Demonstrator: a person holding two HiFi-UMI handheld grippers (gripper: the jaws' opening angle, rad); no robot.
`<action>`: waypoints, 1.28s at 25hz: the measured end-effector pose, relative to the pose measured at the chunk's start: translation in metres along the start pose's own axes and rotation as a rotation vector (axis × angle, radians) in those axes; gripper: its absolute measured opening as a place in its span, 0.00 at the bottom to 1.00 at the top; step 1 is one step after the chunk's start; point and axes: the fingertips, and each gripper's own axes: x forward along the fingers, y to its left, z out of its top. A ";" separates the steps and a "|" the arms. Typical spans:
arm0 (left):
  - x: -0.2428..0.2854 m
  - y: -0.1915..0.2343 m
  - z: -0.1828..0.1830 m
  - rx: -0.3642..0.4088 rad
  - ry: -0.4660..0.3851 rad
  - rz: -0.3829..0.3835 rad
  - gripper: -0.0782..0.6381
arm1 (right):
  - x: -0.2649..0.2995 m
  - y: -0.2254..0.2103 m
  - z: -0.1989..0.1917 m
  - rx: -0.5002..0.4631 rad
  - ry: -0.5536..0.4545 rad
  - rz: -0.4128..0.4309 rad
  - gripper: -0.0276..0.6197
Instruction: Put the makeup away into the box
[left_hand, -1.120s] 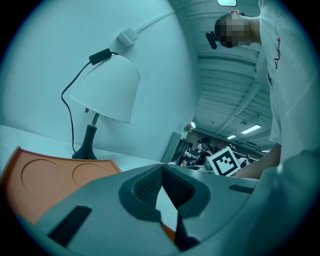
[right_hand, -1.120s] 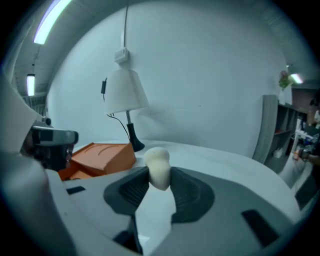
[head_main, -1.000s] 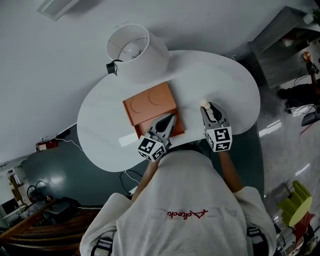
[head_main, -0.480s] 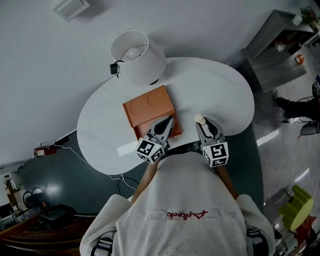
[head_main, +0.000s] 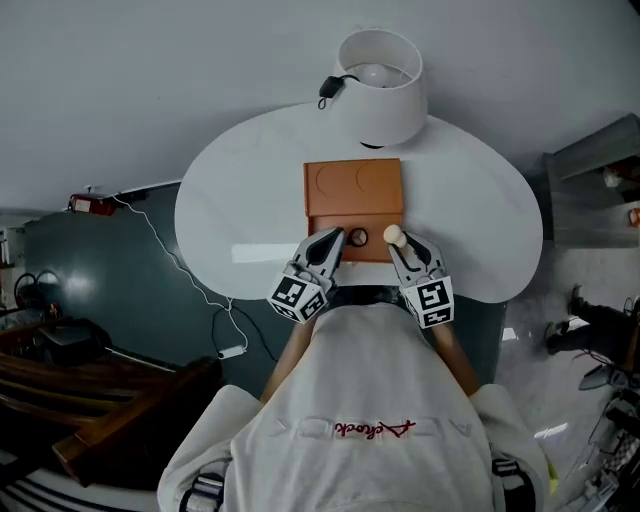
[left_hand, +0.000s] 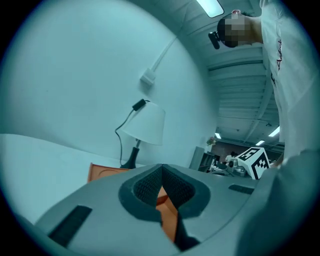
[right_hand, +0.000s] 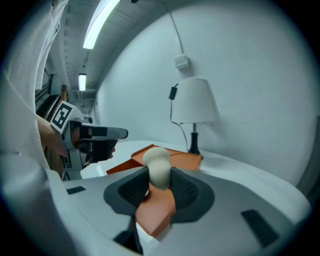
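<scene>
The right gripper (right_hand: 159, 187) clamps a beige makeup sponge (right_hand: 158, 166) over the near right corner of the orange box (head_main: 330, 215) on the white table (head_main: 230, 215). The left gripper (left_hand: 161, 189) hovers alongside, jaws together and empty. This looks like the delivery step. Next, lower the sponge inside and release.

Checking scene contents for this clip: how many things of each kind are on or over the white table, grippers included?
Orange box: 1
Lamp: 1
Beige makeup sponge: 1
Grippers: 2 (left gripper, right gripper)
Total: 5
</scene>
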 end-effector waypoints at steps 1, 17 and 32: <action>-0.010 0.008 0.001 -0.007 -0.012 0.033 0.12 | 0.009 0.010 0.000 -0.027 0.013 0.039 0.26; -0.058 0.050 -0.001 -0.060 -0.063 0.160 0.12 | 0.052 0.068 -0.058 -0.561 0.372 0.378 0.32; -0.022 0.033 0.000 -0.029 -0.020 0.064 0.12 | 0.042 0.044 -0.049 -0.509 0.279 0.224 0.18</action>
